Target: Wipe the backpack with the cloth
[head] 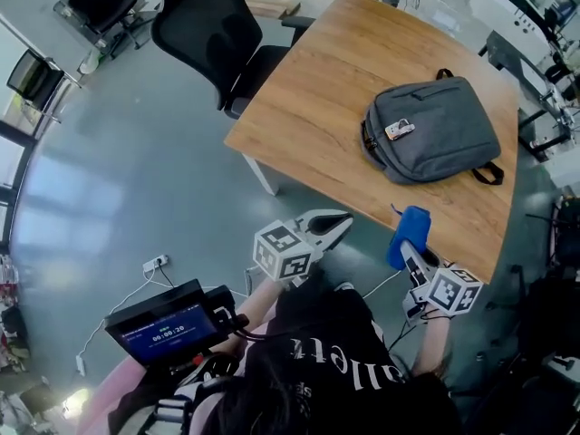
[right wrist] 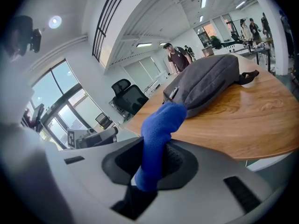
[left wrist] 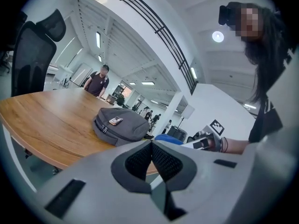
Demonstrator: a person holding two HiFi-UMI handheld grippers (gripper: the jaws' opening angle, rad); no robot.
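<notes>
A grey backpack (head: 430, 130) lies flat on the wooden table (head: 317, 98), with a small tag on its top. The left gripper view shows the backpack (left wrist: 119, 123) on the table, and in the right gripper view the backpack (right wrist: 210, 83) lies just beyond the cloth. My right gripper (head: 410, 246) is shut on a blue cloth (head: 408, 234), held at the table's near edge, short of the backpack. The cloth (right wrist: 156, 139) sticks up from between the jaws. My left gripper (head: 340, 224) is shut and empty, off the table's near edge to the left.
A black office chair (head: 213, 30) stands at the table's far left side. People stand beyond the table's far end (left wrist: 97, 80). A tablet (head: 168, 324) hangs near the person's body. Desks with equipment (head: 535, 53) line the right side.
</notes>
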